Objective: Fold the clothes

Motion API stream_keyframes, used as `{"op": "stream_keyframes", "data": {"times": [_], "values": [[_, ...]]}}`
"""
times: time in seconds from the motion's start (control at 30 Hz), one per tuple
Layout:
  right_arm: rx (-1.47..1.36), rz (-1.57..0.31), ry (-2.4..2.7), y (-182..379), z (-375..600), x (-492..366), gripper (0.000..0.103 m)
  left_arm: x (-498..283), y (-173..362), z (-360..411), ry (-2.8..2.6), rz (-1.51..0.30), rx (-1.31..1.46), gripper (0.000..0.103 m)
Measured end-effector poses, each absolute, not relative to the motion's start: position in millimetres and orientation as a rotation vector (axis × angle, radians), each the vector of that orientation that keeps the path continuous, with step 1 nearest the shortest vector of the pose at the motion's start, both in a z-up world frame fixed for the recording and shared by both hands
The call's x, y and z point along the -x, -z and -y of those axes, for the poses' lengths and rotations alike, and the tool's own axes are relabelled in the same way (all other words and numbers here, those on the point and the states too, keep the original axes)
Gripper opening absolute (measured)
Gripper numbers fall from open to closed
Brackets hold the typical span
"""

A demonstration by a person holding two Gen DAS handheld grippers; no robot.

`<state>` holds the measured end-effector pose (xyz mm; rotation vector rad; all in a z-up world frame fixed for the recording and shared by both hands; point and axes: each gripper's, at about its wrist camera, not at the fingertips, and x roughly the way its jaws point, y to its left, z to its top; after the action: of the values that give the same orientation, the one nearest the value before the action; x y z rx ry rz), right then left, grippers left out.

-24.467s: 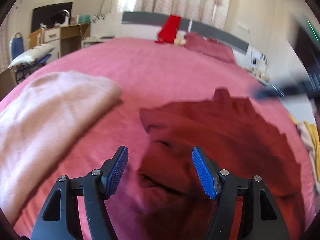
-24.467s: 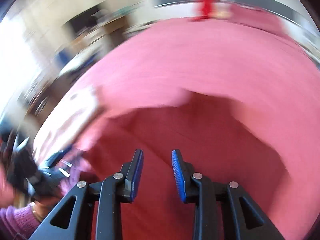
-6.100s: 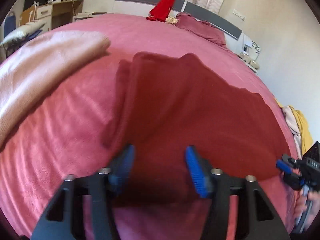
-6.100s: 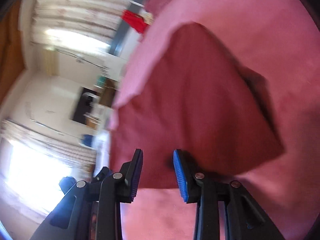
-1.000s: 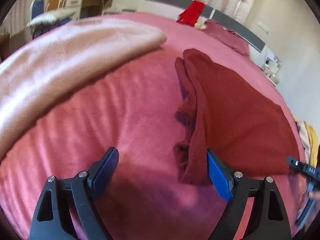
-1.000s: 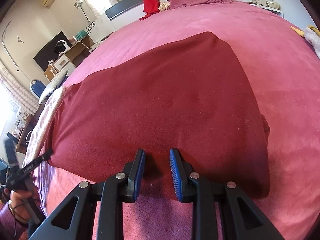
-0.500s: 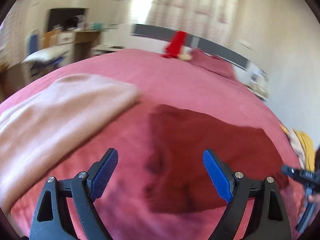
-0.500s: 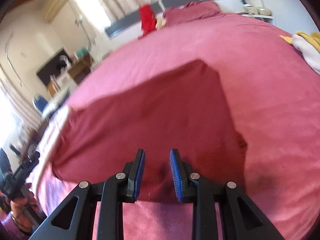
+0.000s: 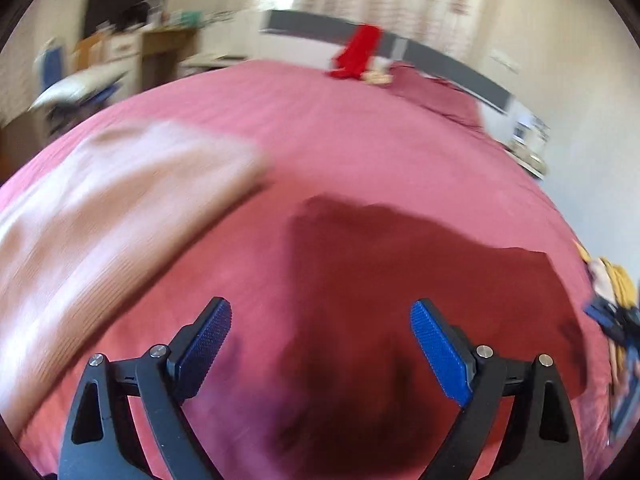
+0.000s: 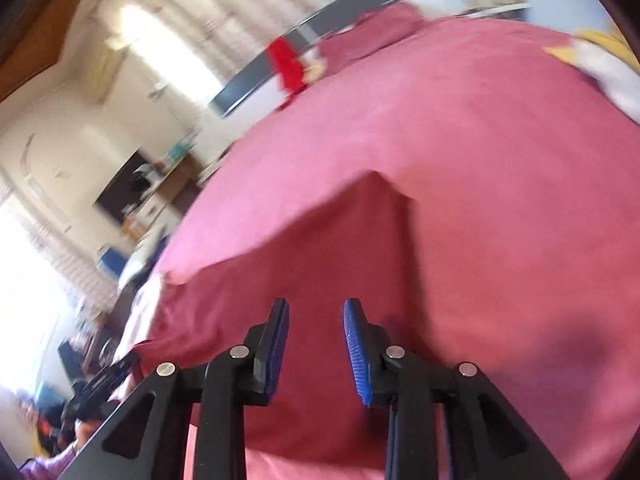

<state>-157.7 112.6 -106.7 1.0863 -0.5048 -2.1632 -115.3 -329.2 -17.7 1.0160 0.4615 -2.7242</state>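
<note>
The bed (image 9: 360, 128) fills both views, covered in a pink-red spread that runs back to a grey headboard (image 9: 440, 64) at its far end. A dark red garment (image 9: 400, 280) lies flat on the spread toward the near edge of the bed, folded into a broad, roughly rectangular shape with one corner pointing toward the headboard; the right wrist view shows it as well (image 10: 320, 280). Beside it, toward the left edge of the bed, lies a pale pink garment (image 9: 100, 208), close to the dark red one but not touching it. A bright red cloth (image 9: 358, 54) hangs over the headboard, and a yellow and white heap (image 9: 612, 276) sits at the right edge of the bed.

The left gripper (image 9: 320, 336) hovers above the near part of the dark red garment with its blue pads (image 9: 436, 348) spread wide apart and nothing between them. The right gripper (image 10: 316, 340) is over the same garment near its near edge; its jaws are narrowly parted and opening, and no cloth is pinched between the pads (image 10: 354, 344). Both views are blurred by motion.
</note>
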Motion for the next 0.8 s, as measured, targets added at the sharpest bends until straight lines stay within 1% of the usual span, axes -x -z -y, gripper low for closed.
{"op": "stream_keyframes", "data": {"times": [0.07,0.17,0.2,0.27,0.33,0.37,0.43,0.47,0.5,0.57,0.6,0.67,0.7,0.8], "values": [[-1.107,0.393,2.133,101,-85,185,0.030,147,14,315,2.769,-0.362,-1.057,0.093],[-1.155,0.327,2.105,106,-56,223,0.030,194,19,301,2.834,-0.213,-1.094,0.093],[-1.181,0.350,2.078,112,-53,236,0.030,214,28,302,2.821,-0.180,-1.137,0.093],[-1.231,0.401,2.053,128,-52,258,0.030,245,49,316,2.776,-0.191,-1.208,0.093],[-1.293,0.455,2.082,143,-62,275,0.028,260,63,337,2.712,-0.270,-1.270,0.093],[-1.302,0.516,2.086,150,-71,282,0.024,262,66,347,2.699,-0.320,-1.272,0.093],[-1.285,0.684,2.107,156,-94,292,0.024,269,60,357,2.704,-0.379,-1.264,0.093],[-1.274,0.771,2.116,159,-106,296,0.027,271,57,361,2.702,-0.399,-1.280,0.093],[-1.267,0.829,2.122,158,-117,295,0.027,268,54,363,2.711,-0.409,-1.290,0.093],[-1.254,0.933,2.133,155,-139,290,0.033,251,47,368,2.720,-0.416,-1.273,0.093],[-1.236,0.942,2.133,150,-144,281,0.033,238,43,371,2.720,-0.414,-1.249,0.093],[-1.188,0.944,2.101,140,-147,259,0.034,213,39,378,2.702,-0.421,-1.207,0.093],[-1.164,0.943,2.077,134,-147,244,0.034,191,40,383,2.687,-0.464,-1.191,0.093],[-1.163,0.816,2.045,125,-135,190,0.035,147,49,382,2.676,-0.534,-1.193,0.093]]}}
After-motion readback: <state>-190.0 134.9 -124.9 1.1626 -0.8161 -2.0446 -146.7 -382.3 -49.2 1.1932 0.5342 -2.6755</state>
